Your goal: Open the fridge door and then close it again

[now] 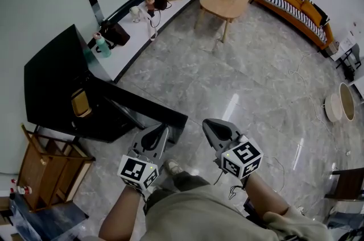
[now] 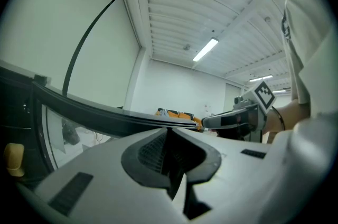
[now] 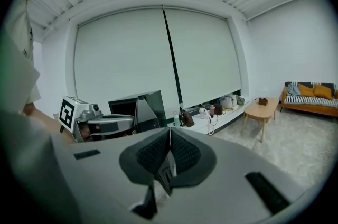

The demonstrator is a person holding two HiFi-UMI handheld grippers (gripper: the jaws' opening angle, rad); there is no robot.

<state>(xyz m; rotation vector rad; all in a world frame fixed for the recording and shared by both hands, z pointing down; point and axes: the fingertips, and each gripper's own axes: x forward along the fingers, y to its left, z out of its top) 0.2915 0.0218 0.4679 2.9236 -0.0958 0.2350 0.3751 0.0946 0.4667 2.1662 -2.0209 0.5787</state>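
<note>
The black fridge (image 1: 51, 86) stands at the left with its door (image 1: 142, 106) swung open toward me; a yellow item (image 1: 79, 102) shows inside. My left gripper (image 1: 161, 131) is shut and empty, its tip just beside the door's free edge. In the left gripper view the door's edge (image 2: 105, 114) runs as a dark band above the closed jaws of the left gripper (image 2: 169, 130). My right gripper (image 1: 209, 125) is also shut on nothing, level with the left one and to the right of the door. The right gripper view shows the fridge (image 3: 142, 109) beyond that gripper (image 3: 169, 130).
A wooden rack (image 1: 51, 166) stands beside the fridge at the lower left. A low white shelf (image 1: 128, 46) with a bottle and bags runs along the wall. Farther off are a wooden table (image 1: 224, 1), a sofa (image 1: 296, 7) and a basket (image 1: 346, 100).
</note>
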